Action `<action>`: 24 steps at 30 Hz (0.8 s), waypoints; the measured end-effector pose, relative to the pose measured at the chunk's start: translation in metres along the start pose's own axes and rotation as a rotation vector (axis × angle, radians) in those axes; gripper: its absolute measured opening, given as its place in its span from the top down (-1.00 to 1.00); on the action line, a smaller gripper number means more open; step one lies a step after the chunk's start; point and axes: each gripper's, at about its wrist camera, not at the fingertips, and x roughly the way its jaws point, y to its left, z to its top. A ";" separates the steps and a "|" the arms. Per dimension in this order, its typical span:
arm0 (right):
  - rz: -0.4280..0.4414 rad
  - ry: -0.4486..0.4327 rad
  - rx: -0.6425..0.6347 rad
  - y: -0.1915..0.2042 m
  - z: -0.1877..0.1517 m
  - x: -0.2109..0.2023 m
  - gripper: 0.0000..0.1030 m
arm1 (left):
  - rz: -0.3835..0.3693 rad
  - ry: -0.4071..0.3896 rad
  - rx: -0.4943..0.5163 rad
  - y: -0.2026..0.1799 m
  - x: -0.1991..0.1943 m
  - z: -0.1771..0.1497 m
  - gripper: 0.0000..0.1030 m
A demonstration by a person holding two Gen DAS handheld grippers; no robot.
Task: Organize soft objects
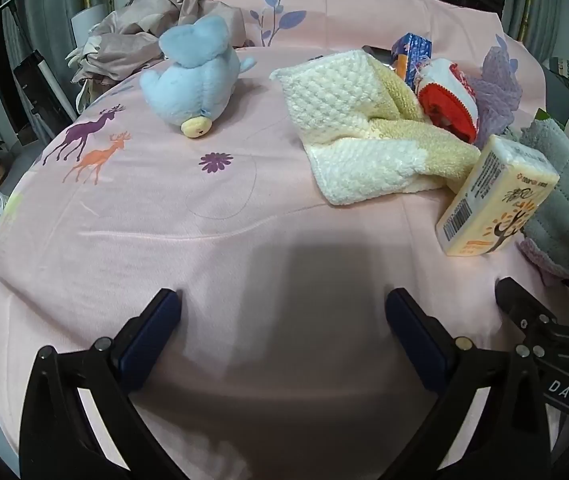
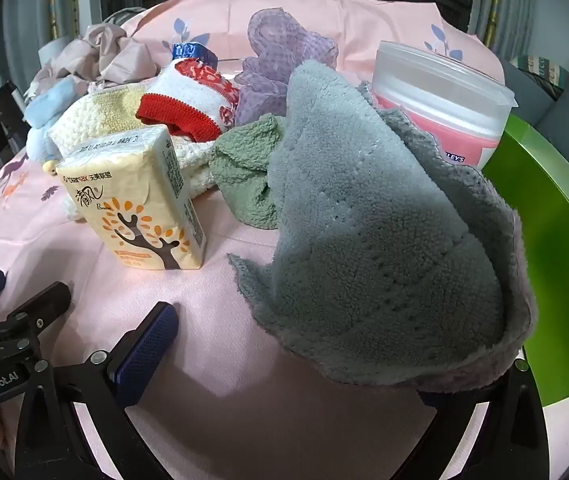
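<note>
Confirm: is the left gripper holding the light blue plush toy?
No. The left gripper is open over bare pink sheet, far from the light blue plush toy.

Left wrist view looks low across the pink printed bedsheet (image 1: 212,240) toward the 12 o'clock edge. Right wrist view sits closer, facing likewise, nearly against the grey fleece cloth (image 2: 384,240). Both share the yellow tissue pack (image 1: 496,196) (image 2: 140,200) and cream waffle towel (image 1: 348,128) (image 2: 96,116).

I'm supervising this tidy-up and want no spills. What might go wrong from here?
The grey towel drapes over the right gripper's far finger, so a move of the right gripper may drag it. It also leans on the lidded pink tub and could tug that. The tissue pack stands on end nearby and looks easy to topple.
</note>
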 end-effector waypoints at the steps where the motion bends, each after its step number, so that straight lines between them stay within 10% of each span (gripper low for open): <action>1: -0.001 0.000 -0.001 0.000 0.000 0.000 -1.00 | -0.002 0.005 0.000 0.000 -0.001 0.001 -0.98; 24: 0.106 -0.009 -0.011 -0.006 0.042 -0.053 -1.00 | -0.091 0.034 -0.015 -0.002 -0.055 0.019 -0.97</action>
